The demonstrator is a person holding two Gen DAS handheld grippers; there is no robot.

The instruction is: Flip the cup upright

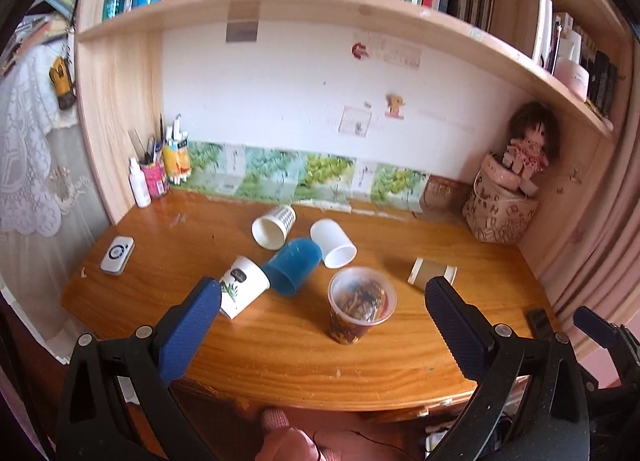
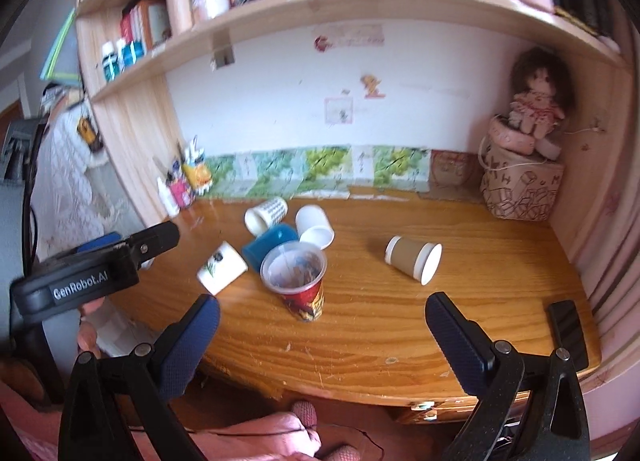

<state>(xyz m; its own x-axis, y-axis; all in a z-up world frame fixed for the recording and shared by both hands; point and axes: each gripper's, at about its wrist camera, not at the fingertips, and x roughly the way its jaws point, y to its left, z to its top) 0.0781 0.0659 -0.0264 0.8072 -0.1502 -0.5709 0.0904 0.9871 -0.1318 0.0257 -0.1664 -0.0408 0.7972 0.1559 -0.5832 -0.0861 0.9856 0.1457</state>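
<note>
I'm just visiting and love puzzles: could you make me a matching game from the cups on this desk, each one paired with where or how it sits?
Things:
1. patterned plastic cup
2. brown paper cup
3. blue cup
4. leaf-print white cup

States:
A. lying on its side, alone on the right part of the desk
B. standing upright, mouth up
C. lying on its side, farthest left of the cluster
D. lying on its side between the white cups

Pairs: 1-B, 2-A, 3-D, 4-C

Wooden desk (image 1: 304,357), bookshelf (image 1: 320,5) above, white wall (image 1: 288,81).
</note>
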